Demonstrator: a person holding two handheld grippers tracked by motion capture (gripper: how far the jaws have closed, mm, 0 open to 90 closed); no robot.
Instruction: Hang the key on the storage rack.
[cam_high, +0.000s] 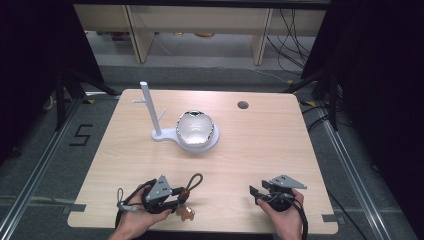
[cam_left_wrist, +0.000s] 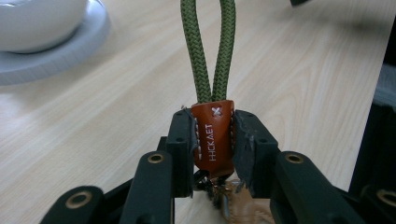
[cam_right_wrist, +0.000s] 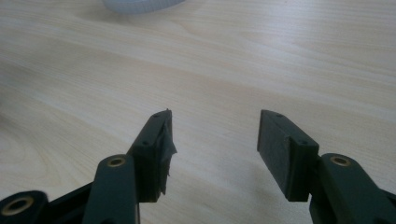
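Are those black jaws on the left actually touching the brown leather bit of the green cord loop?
Touching. The left gripper view shows the left gripper with both jaws pressed against the sides of the brown leather tab, no gap.

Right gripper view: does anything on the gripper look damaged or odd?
Yes. The pad on the left jaw of the right gripper looks torn: its inner face is ragged, with a loose flap along the edge. The opposite pad is flat and clean. The jaws stand open over the bare table.
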